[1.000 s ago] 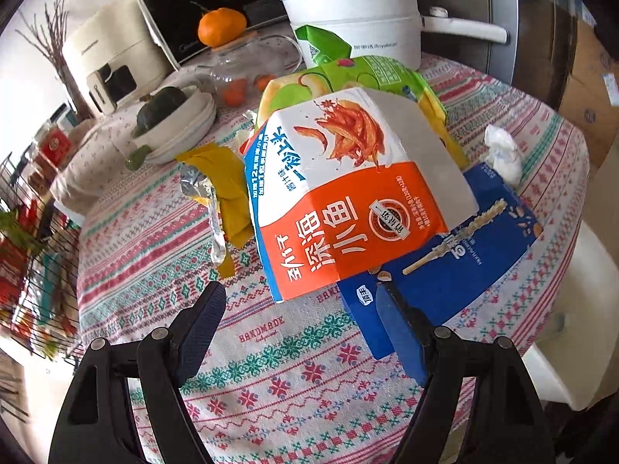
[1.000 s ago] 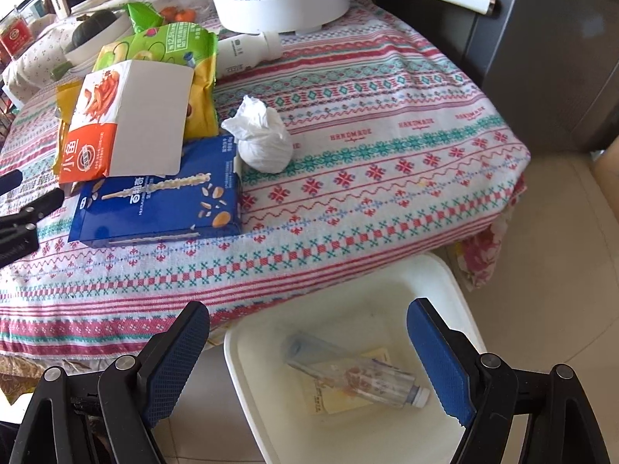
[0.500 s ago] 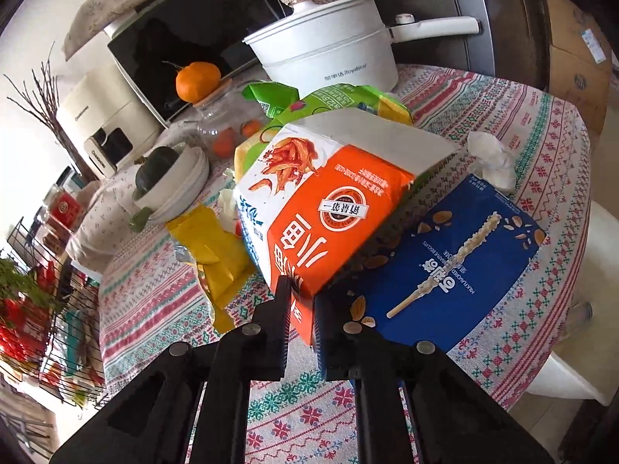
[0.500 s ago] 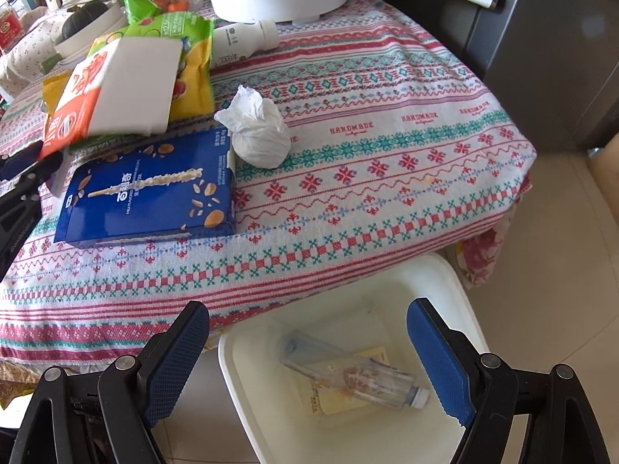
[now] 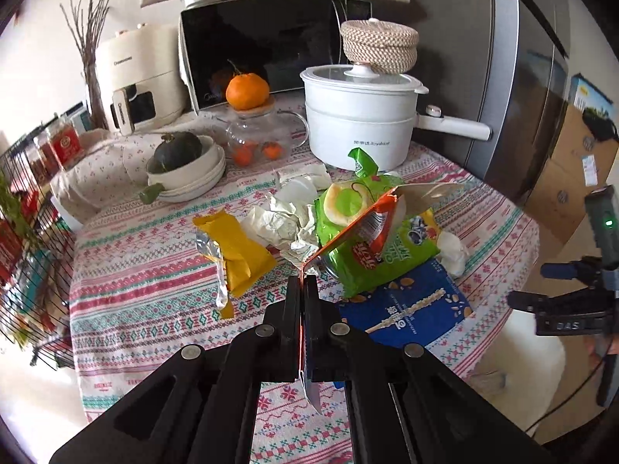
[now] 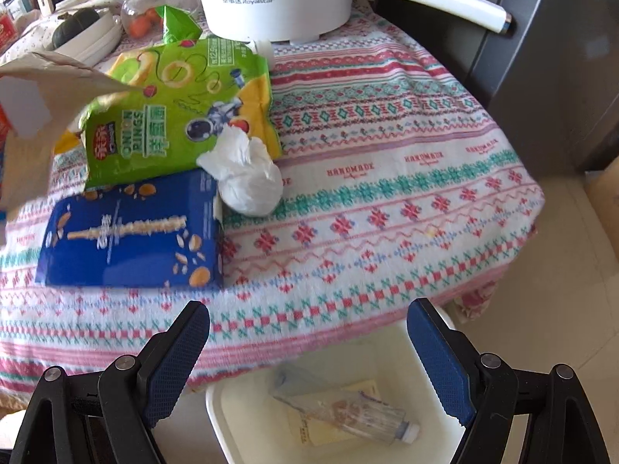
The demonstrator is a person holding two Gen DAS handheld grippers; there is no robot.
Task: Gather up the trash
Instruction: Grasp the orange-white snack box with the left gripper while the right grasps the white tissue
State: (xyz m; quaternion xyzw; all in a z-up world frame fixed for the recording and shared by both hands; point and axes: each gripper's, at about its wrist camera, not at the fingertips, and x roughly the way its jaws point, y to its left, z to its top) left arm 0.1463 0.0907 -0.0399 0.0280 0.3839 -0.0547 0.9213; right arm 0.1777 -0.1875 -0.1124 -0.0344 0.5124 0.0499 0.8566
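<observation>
Left hand-held gripper [image 5: 303, 290], flattened cardboard box [image 5: 371, 220].

A round table [image 6: 406, 201] wears a cloth patterned in pink, green and red bands. Toward its near edge a flat blue snack box [image 6: 131, 232] lies on the cloth, with a crumpled white tissue [image 6: 247, 174] touching its far corner. A green onion-rings bag [image 6: 178, 112] lies just behind them, its near edge over the box. Farther left rest a yellow wrapper [image 5: 236, 249] and a heap of crumpled white paper [image 5: 282, 220]. At the back stand a white electric pot [image 5: 359, 127], a glass teapot [image 5: 255, 139] topped by an orange, and stacked cream bowls [image 5: 193, 178] holding a dark green squash. On the floor beside the table sits a white bin [image 6: 247, 421].
</observation>
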